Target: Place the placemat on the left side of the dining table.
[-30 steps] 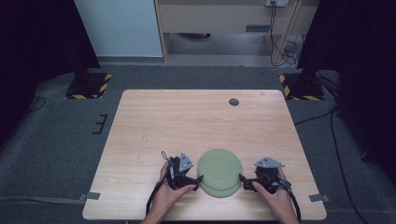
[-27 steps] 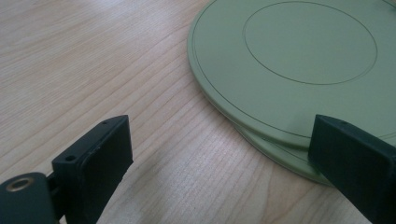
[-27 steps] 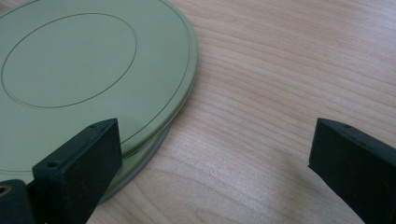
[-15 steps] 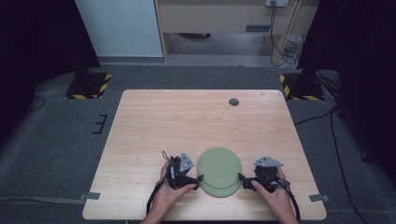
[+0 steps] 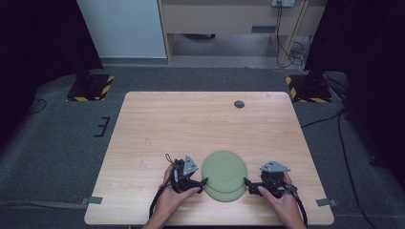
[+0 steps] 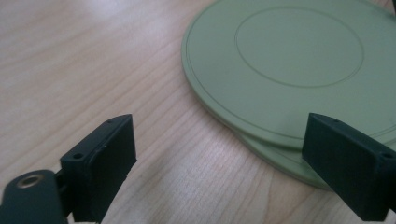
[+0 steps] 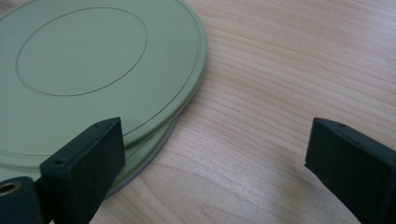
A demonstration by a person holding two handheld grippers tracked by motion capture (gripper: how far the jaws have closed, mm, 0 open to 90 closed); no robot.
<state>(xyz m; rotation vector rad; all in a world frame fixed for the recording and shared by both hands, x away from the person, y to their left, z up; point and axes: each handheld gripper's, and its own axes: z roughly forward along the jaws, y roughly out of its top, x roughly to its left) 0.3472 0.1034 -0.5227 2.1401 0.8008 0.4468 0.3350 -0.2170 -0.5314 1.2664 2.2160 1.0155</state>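
High view: left gripper [image 5: 204, 182] at 9 o'clock of the stacked green plates [image 5: 224, 171], jaws spread wide, holding nothing, one tip over the rim. Plates sit near the table [image 5: 191, 124] front edge, top plate shifted off the lower. Right gripper [image 5: 247, 182] at 3 o'clock, jaws wide, empty.
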